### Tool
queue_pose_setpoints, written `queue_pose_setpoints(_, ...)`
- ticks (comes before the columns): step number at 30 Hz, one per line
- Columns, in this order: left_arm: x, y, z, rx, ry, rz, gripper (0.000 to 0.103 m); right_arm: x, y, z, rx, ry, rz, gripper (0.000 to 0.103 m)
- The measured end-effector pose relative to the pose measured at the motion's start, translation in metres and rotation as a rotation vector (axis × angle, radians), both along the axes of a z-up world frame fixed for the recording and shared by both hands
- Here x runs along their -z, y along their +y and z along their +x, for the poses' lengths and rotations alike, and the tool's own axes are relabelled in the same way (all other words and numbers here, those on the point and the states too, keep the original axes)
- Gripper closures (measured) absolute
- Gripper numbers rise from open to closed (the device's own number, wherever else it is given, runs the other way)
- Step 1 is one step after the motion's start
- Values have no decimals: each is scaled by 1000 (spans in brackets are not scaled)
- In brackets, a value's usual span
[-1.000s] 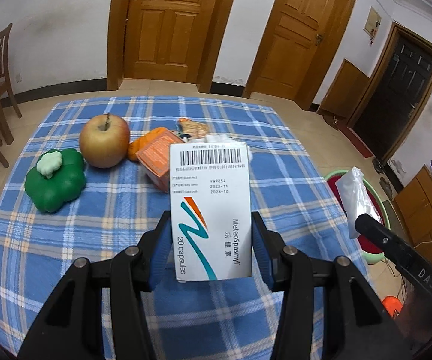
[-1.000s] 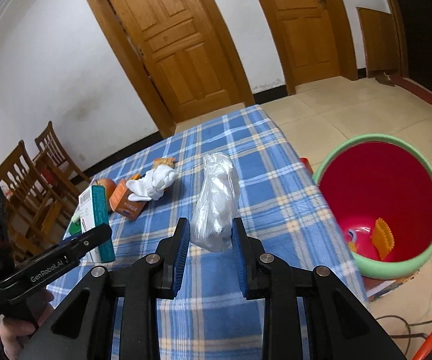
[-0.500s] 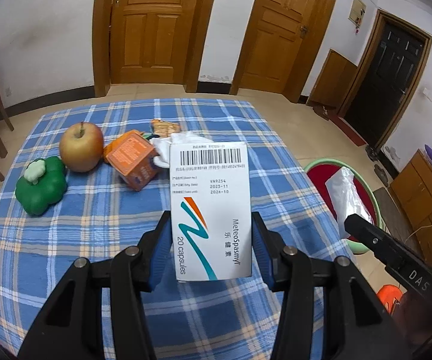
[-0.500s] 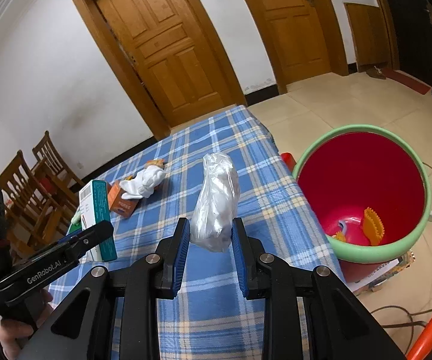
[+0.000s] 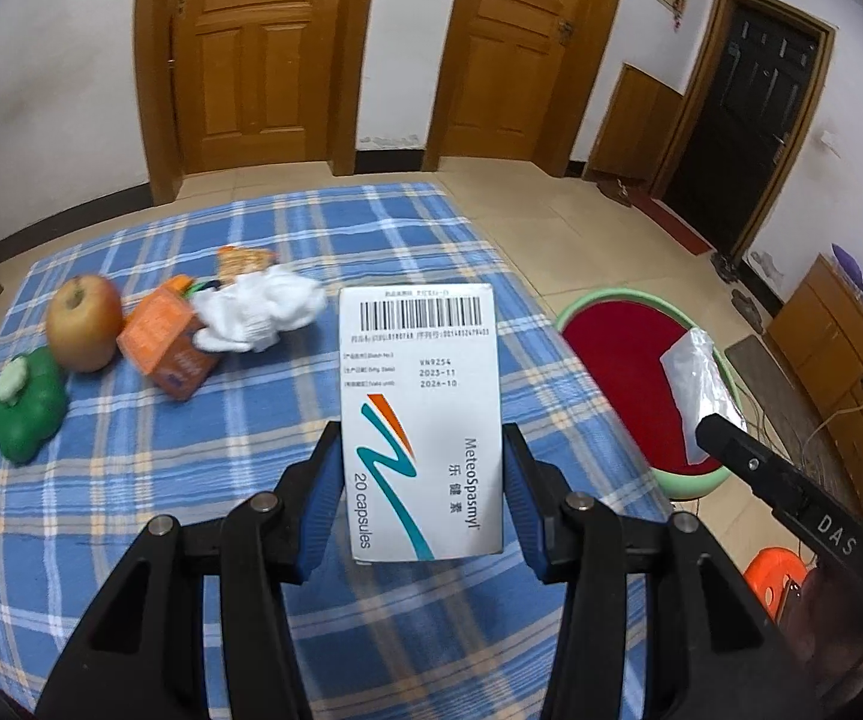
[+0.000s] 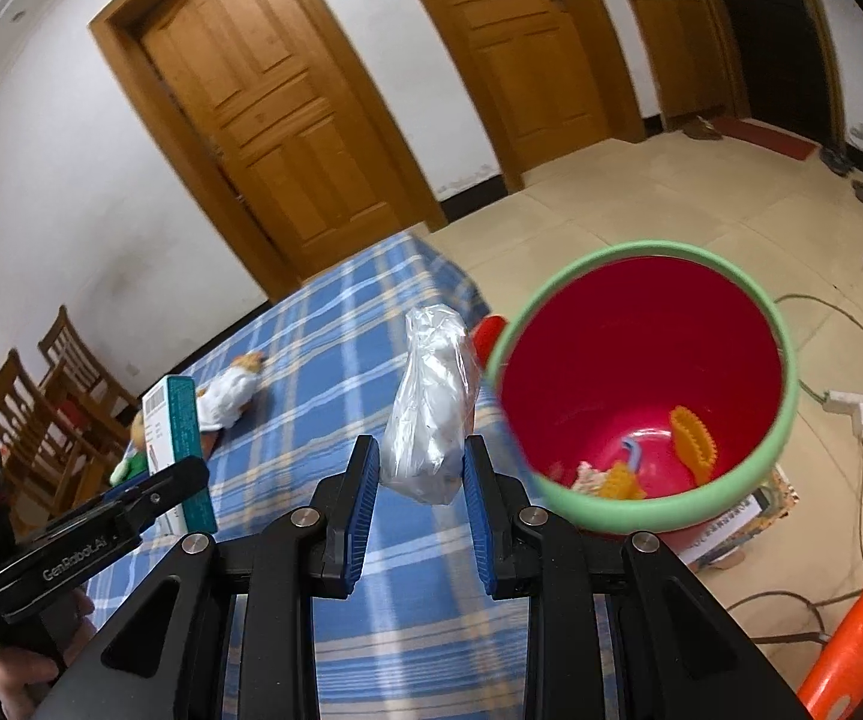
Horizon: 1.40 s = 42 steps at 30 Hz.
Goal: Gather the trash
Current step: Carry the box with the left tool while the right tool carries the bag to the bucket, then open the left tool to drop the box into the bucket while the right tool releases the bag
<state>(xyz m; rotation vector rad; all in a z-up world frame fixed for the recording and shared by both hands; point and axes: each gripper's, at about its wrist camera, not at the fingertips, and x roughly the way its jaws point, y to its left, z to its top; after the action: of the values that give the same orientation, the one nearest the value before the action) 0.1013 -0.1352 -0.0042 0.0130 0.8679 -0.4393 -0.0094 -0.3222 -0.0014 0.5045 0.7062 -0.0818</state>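
Left claw (image 5: 422,483) is clamped on a white medicine box (image 5: 420,420), the one with the barcode on top and "20 capsules" printed along the side, holding it upright above the counter (image 5: 131,480) with its blue plaid cloth. Right claw (image 6: 420,477) is clamped on a crumpled clear plastic bag (image 6: 431,414) with something white inside, held just beside the rim of the red bin with the green rim (image 6: 659,384), which sits on the floor off the counter's edge. There's some orange and pinkish stuff at the bottom of that bin already. Over on the counter: an apple (image 5: 83,321), a green toy (image 5: 26,411), an orange carton (image 5: 167,348) and a wadded white tissue (image 5: 260,312) touching the carton.
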Motion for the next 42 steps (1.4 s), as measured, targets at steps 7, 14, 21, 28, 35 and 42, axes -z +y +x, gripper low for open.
queue_pose_setpoints(7, 3, -37, 7, 60, 10, 18, 53, 13, -39, -6, 91, 35, 17, 74)
queue_pose_setpoints(14, 7, -73, 12, 121, 15, 40, 53, 29, -74, -6, 164, 71, 42, 71)
queue_pose_setpoints(21, 13, -104, 16, 166, 36, 51, 53, 37, -96, -8, 207, 67, 78, 61)
queue_pose_setpoints(28, 20, -136, 16, 235, 53, 43, 53, 35, -106, -17, 238, 47, 95, 61)
queue_pose_setpoints(35, 29, -167, 15, 284, 60, 39, 53, 21, -118, -34, 296, 0, 85, 60)
queue_pose_setpoints(42, 31, -177, 9, 309, 56, 28, 41, 20, -127, -43, 324, -11, 85, 60)
